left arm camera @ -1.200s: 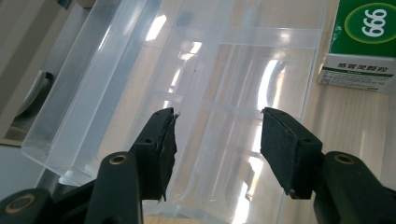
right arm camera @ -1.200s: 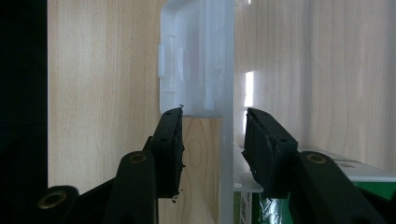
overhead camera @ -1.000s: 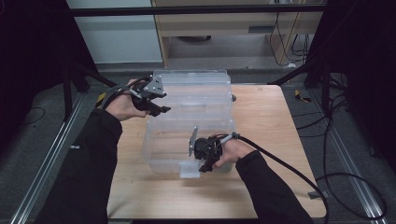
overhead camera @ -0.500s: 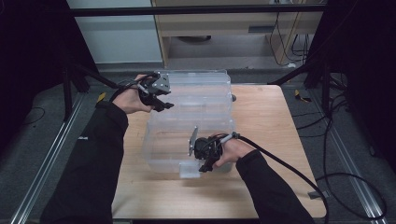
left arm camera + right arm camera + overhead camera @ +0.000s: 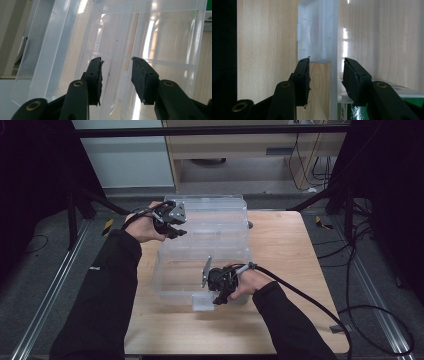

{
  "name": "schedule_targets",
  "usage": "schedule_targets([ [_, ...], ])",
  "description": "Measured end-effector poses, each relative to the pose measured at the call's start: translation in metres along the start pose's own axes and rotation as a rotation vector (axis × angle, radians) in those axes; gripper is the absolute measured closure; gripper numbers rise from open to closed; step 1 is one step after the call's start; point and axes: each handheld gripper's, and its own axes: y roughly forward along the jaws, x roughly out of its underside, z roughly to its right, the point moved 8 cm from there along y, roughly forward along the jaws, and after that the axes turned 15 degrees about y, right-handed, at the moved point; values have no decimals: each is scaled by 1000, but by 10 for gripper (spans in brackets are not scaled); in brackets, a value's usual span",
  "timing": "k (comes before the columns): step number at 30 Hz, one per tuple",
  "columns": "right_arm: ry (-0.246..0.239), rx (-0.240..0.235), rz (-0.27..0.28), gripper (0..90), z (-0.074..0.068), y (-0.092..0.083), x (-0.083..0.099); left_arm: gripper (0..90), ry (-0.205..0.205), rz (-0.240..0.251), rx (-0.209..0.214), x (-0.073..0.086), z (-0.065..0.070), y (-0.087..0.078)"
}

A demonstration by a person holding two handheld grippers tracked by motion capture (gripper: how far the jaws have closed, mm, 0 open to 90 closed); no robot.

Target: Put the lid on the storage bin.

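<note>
Centrally on the wooden table (image 5: 280, 250) sits a clear plastic bin (image 5: 200, 265) with its hinged lid (image 5: 215, 217) thrown back. The left gripper (image 5: 116, 75), jaws just narrowing, straddles the lid's edge without visibly pinching it. The right gripper (image 5: 325, 75) brackets the bin's front wall by the latch (image 5: 314, 32), contact unclear; a green box (image 5: 402, 100) inside is cut off.

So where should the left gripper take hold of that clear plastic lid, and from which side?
Probably the lid's raised left edge, coming in from the left. It is broad, and the rim is the one thin part that the jaws can straddle. The left gripper is already there, its jaws having just been closing around a clear rib without pressing on it. The right gripper straddles the box's near wall.
</note>
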Motion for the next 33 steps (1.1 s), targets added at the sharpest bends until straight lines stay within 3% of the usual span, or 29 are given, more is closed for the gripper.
schedule_targets([
  [12,-8,1,2,574,0,0,0,652,41,-41,-6,-3,2,11],
  [20,0,3,4,572,0,0,0,755,58,-79,-29,-1,0,11],
  [33,16,11,10,567,0,0,0,778,92,-109,-36,-2,2,14],
])
